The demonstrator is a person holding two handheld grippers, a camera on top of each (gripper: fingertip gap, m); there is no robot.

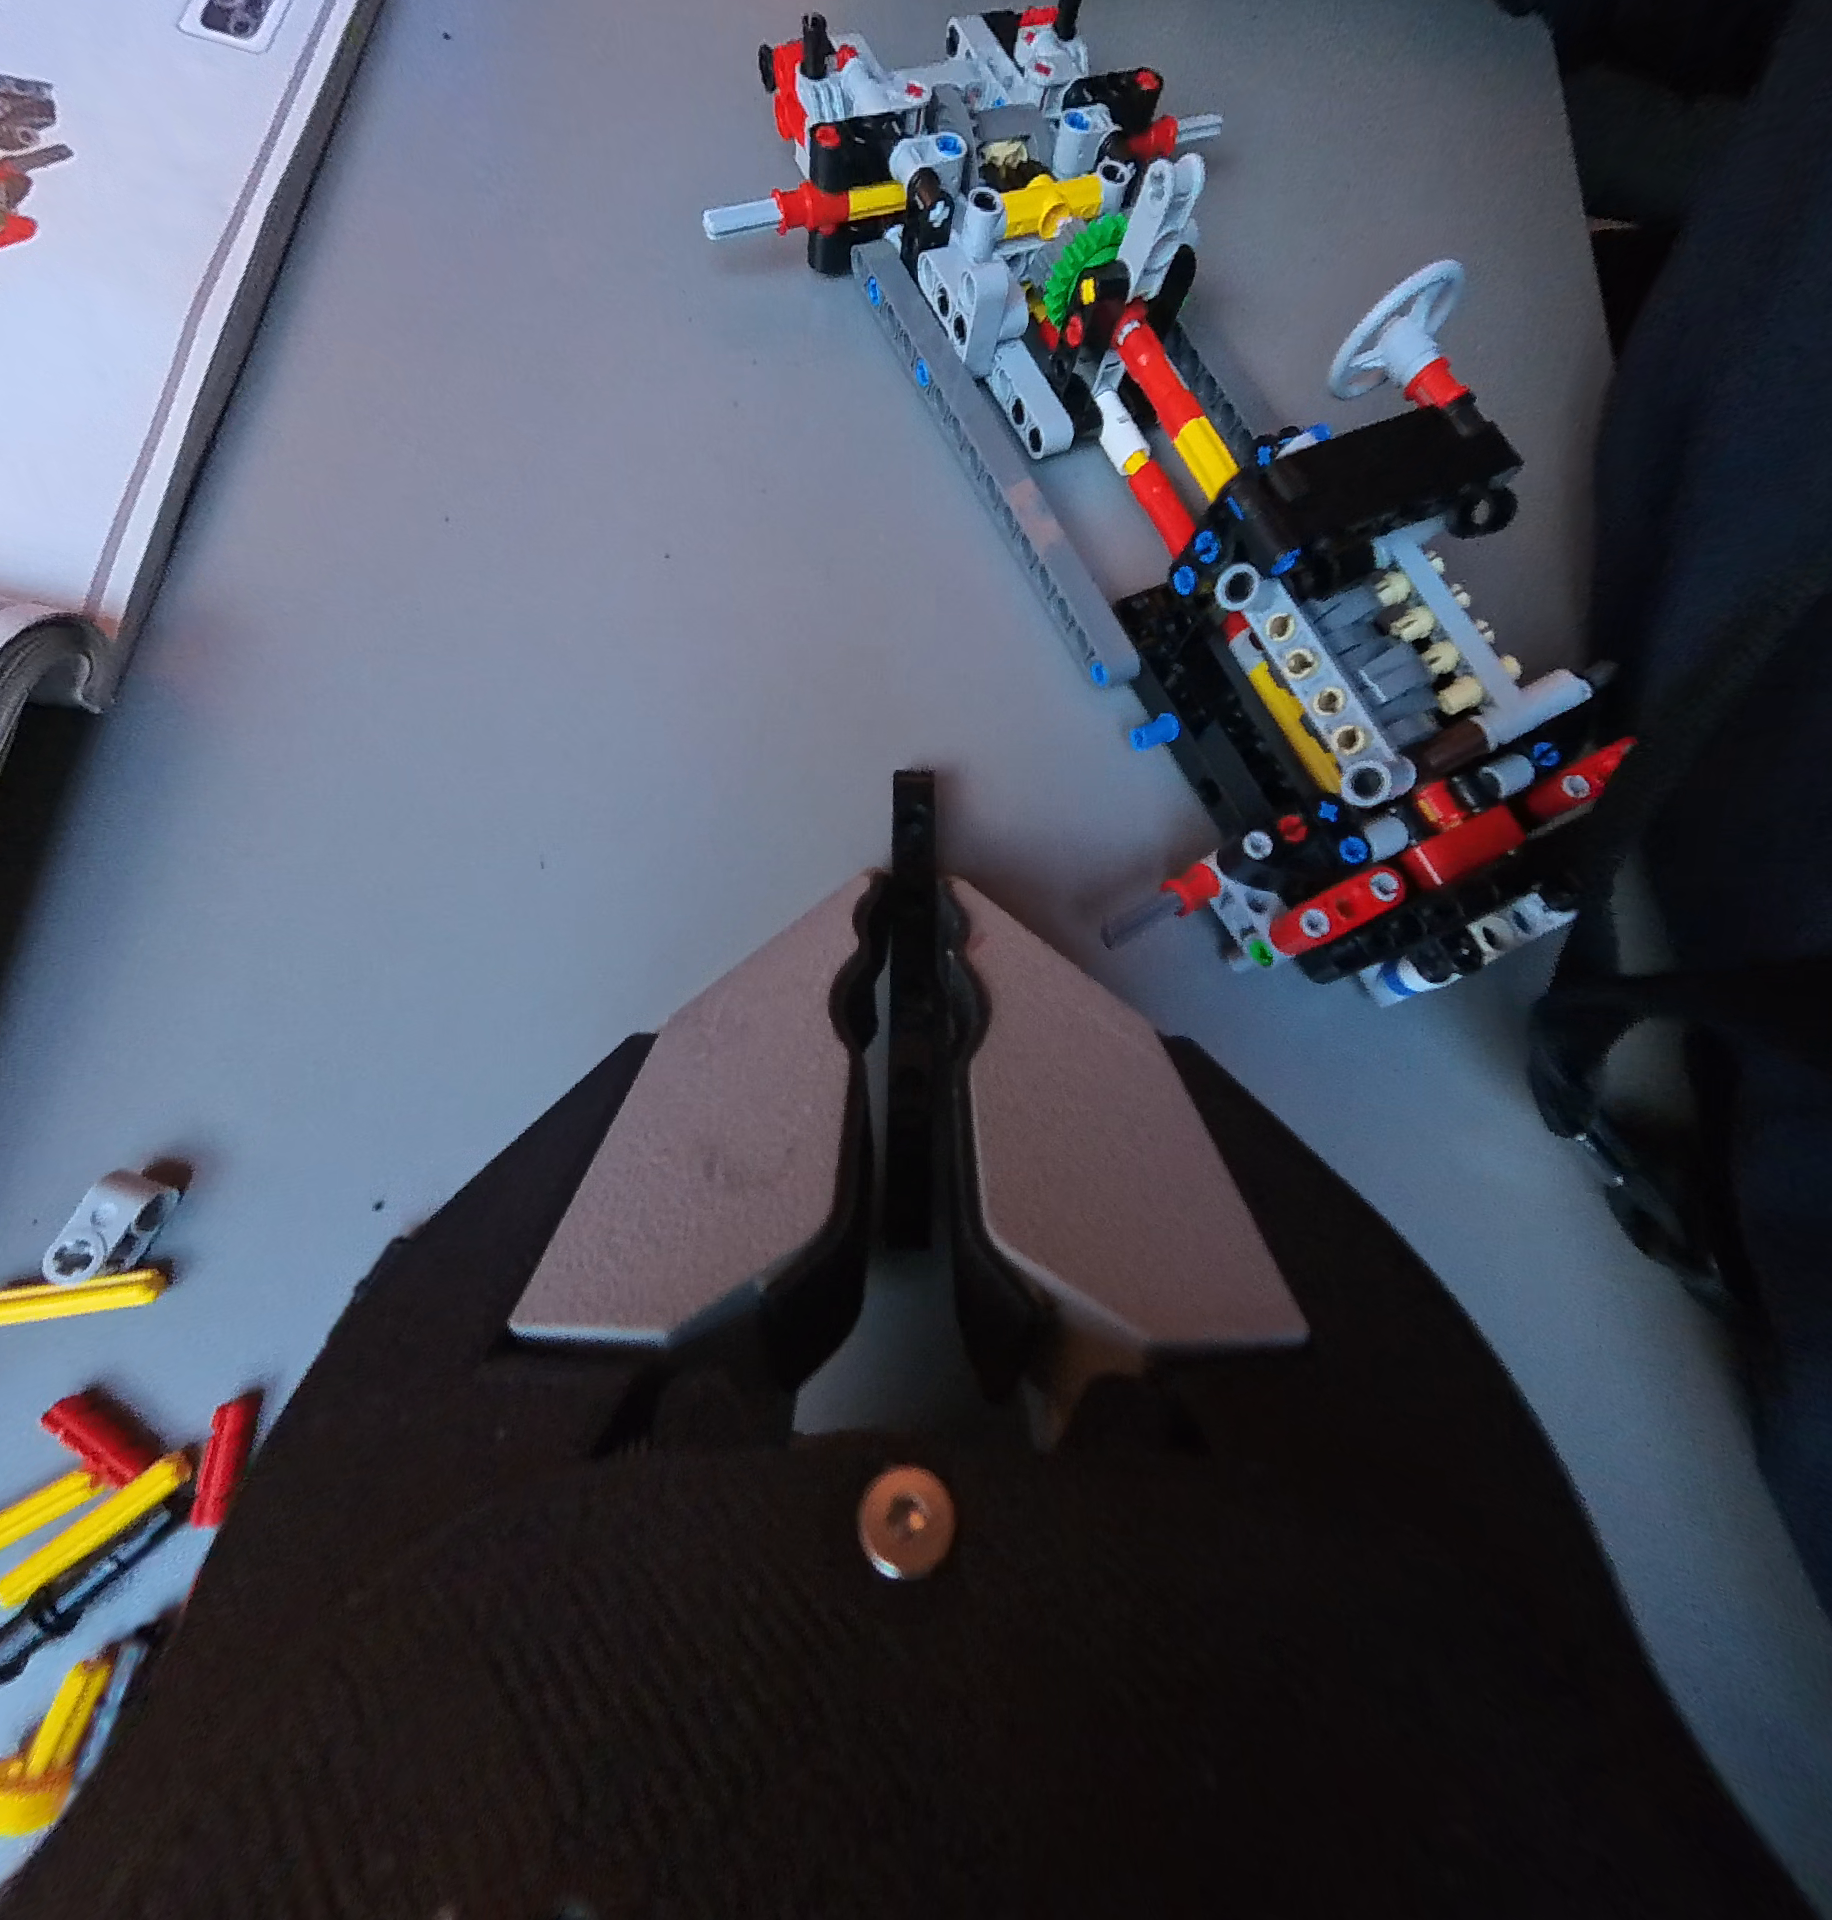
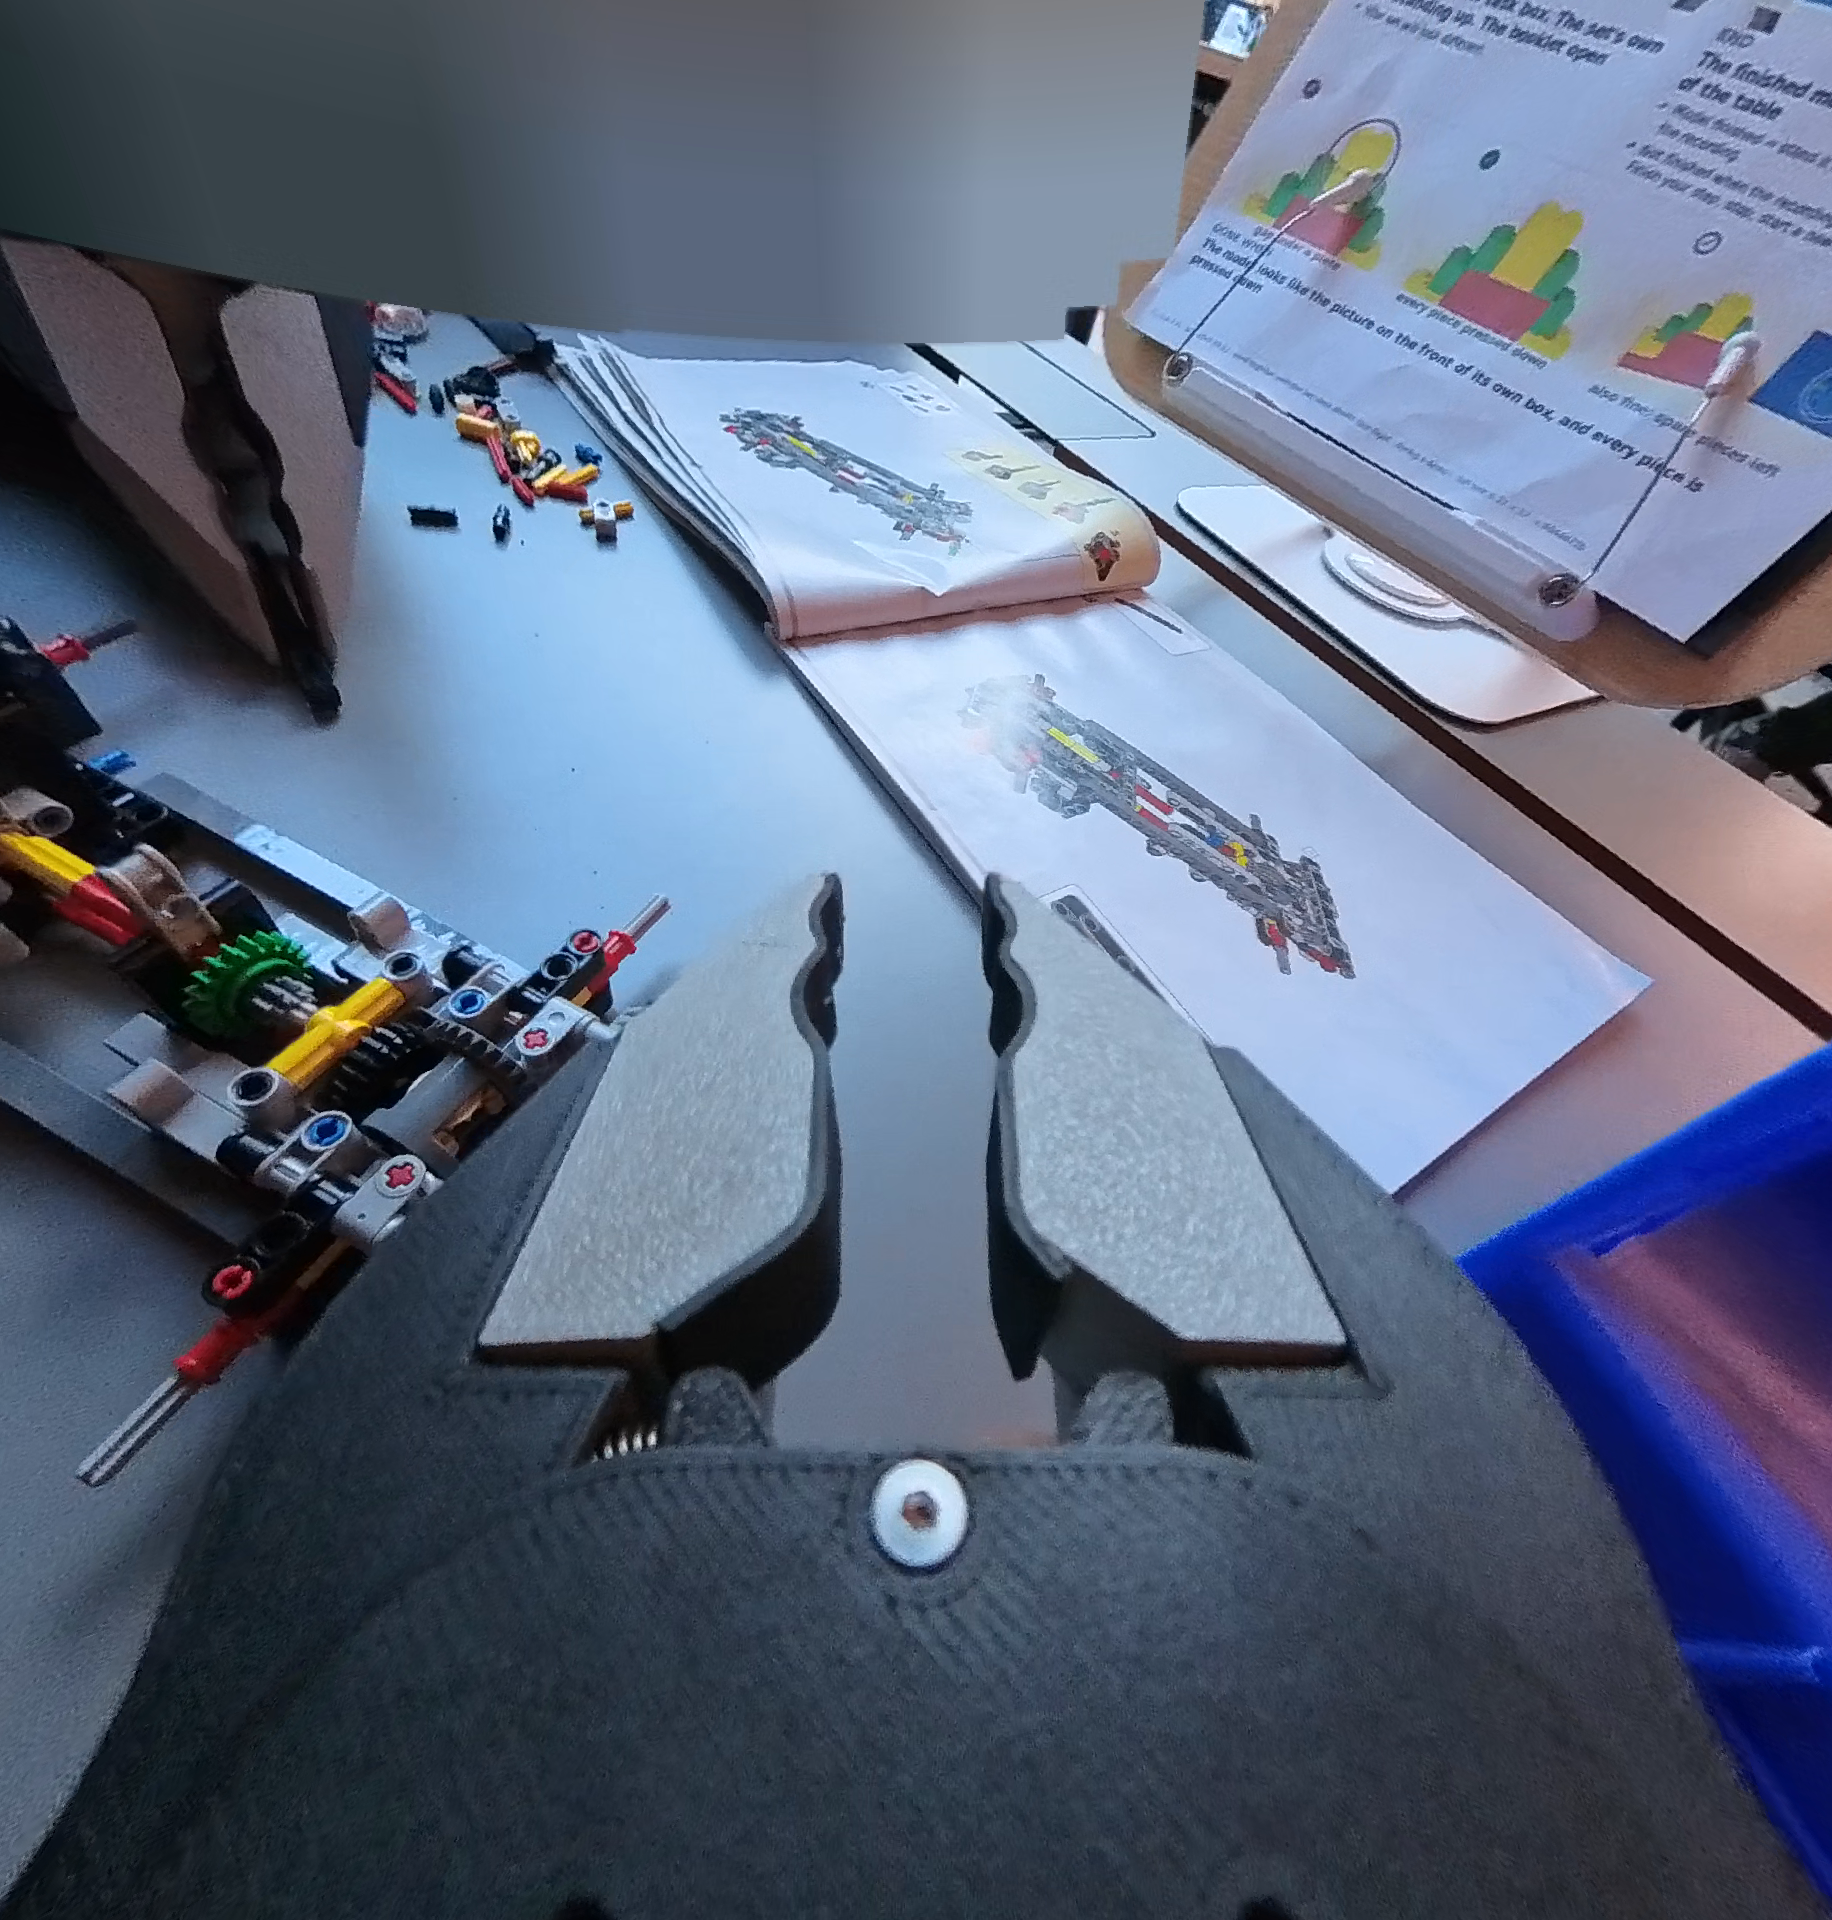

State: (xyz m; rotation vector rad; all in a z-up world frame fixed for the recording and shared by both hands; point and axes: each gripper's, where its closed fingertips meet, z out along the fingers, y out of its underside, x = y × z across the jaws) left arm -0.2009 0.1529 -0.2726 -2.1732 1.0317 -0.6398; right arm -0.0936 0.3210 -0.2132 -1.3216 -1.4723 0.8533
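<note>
**Two tongs, one black beam**

Left tongs [image 1: 913, 894] clenched on a thin black holed beam [image 1: 912, 821], poking out past the tips above the grey desk [image 1: 496, 727]. Right tongs [image 2: 912, 914] released, nothing between them, hovering just beside the half-built brick chassis [image 1: 1255, 499]. Open instruction booklet [image 2: 1255, 883] alongside.

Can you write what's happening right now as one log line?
left tongs: shut on black beam | right tongs: open, holding nothing, over table | brick model: on table | booklet: open
</note>
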